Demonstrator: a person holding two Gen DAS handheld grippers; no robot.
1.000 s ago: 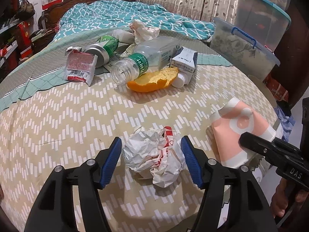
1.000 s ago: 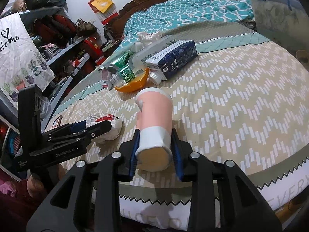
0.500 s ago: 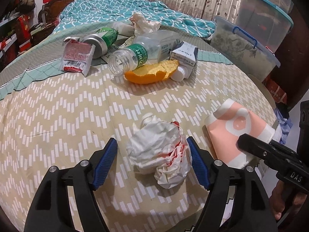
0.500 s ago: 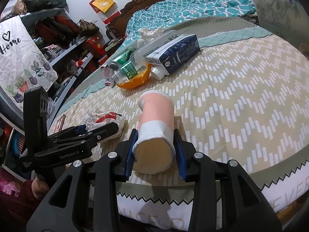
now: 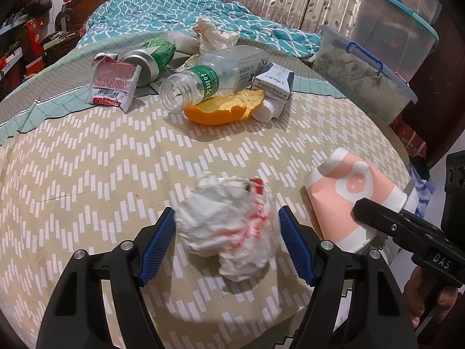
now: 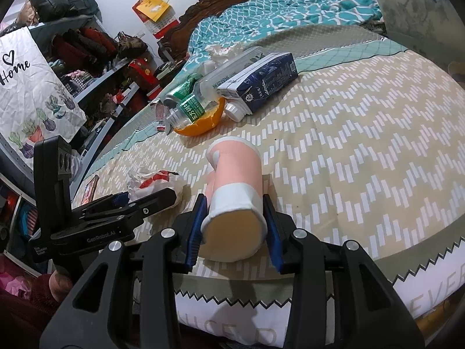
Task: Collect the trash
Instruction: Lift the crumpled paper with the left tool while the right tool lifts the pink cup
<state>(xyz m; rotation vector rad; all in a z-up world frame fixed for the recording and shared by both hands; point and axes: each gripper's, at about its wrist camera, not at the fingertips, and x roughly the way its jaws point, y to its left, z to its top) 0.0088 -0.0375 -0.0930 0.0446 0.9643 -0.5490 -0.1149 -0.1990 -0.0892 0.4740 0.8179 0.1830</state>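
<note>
Nearest me, at the bed's (image 5: 87, 174) near edge, the left gripper (image 5: 226, 241) straddles a crumpled paper wad (image 5: 229, 226) printed in red. Its jaws have just been opening. The wad sits between the blue pads with a sliver of gap on each side, so nothing is gripped there. It is a rough ball with no long axis, dead ahead of the fingers, so I judge a plain squeeze would take it.

Just beside it, toward the near right corner, the right gripper (image 6: 234, 229) stands about a third open. Its pads lie against both sides of a pink paper cup (image 6: 235, 180), which lies flat on the bed. The cup's long axis runs straight away from the fingers, with the closed base toward me and the mouth away, so I can't see what it holds. Each hand is plainly nearer its own piece.

Around the middle of the bed is the heap:
- An uncapped clear bottle (image 5: 197, 84) on its side, apparently empty, resting on an orange peel (image 5: 221, 110).
- A capped carton (image 5: 274, 84) touching the peel.
- A green can (image 5: 151, 56) and a red sachet (image 5: 113, 84).
- Crumpled tissue (image 5: 212, 35) behind.

Past the far right corner stand stacked lidded storage tubs (image 5: 363, 75), their contents unclear. I see no bin.
</note>
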